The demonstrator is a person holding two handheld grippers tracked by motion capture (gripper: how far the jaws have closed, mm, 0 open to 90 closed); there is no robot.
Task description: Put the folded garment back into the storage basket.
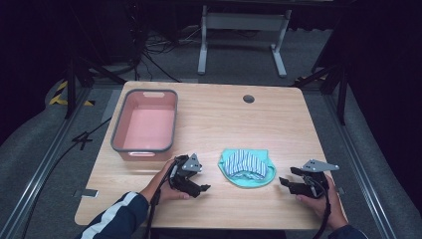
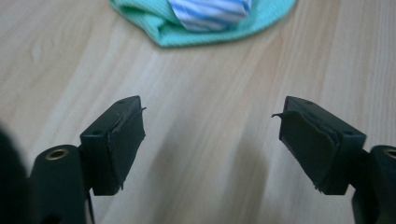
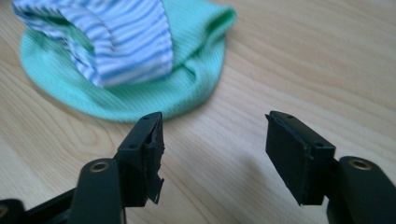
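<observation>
Folded cloth (image 1: 247,168), mint green with a blue-striped piece on top, is lying on the table (image 1: 219,114) between our two grippers, touching neither. We are holding the left gripper (image 1: 198,183) just beside its left edge and the right gripper (image 1: 287,183) off its right edge, both with jaws apart and gripping nothing. We are judging the pickup not yet begun: grasping the cloth and carrying it to the pink basket (image 1: 145,147), sitting empty at far left, is remaining.

A wooden table (image 1: 214,119) carries a pink basket (image 1: 145,124) at far left and folded cloth (image 1: 247,167) near centre.
</observation>
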